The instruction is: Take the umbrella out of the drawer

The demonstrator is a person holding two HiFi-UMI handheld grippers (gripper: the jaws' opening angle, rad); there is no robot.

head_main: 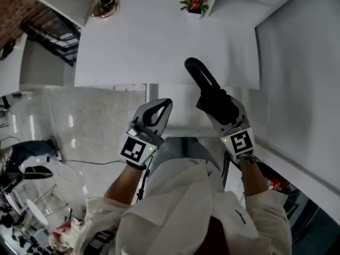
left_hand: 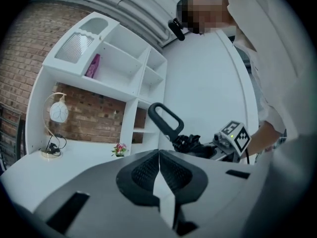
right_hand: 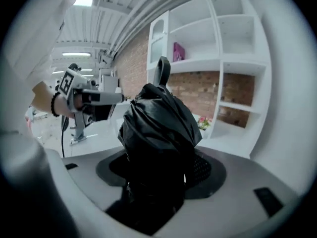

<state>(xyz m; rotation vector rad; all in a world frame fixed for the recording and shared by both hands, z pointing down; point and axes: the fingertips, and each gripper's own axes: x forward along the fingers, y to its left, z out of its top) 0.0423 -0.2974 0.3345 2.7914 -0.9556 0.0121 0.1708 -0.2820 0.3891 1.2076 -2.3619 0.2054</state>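
At the desk [head_main: 149, 41] front edge, our right gripper [head_main: 213, 101] pinches the black umbrella [head_main: 200, 73]; our left gripper [head_main: 162, 108], pressed together, holds nothing.

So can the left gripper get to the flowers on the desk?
Probably yes. The left gripper is empty with its jaws together, only bare desk lies between it and the flowers, and the umbrella is off to the side.

Head view looks steeply down on the worktop [head_main: 159, 47], flowers [head_main: 195, 3] at twelve o'clock; both gripper views face the shelves [left_hand: 124, 68], sharing those flowers.
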